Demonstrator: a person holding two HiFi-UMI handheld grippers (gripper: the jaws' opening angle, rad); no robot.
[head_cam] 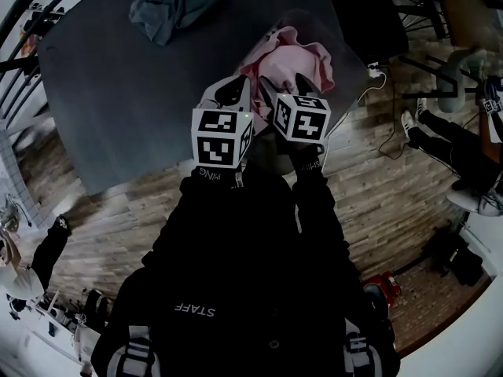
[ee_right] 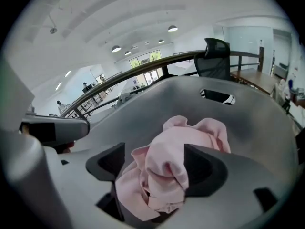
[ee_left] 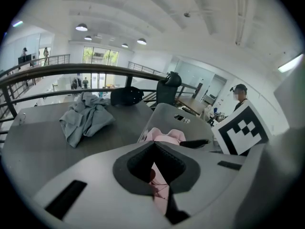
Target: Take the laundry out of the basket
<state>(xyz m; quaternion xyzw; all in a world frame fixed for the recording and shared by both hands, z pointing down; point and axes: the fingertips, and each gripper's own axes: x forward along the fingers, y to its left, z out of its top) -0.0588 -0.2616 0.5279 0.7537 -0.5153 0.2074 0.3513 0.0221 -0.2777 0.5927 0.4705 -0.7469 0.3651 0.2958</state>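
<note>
Grey counter [head_cam: 118, 93], plank floor [head_cam: 377, 203]. My left gripper [ee_left: 153, 144] clenches the pink garment [head_cam: 295, 57]; right gripper [ee_right: 157, 162] jaws released around it; basket [ee_right: 143, 113] partly hidden.

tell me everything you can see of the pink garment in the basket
The pink garment is soft, pale, thin-looking cloth, crumpled into a loose heap with folds and a ruffled edge. It lies in the grey basket. It bulges between the open fingers of the right gripper; the fingers of the left gripper are closed on a fold.
</note>
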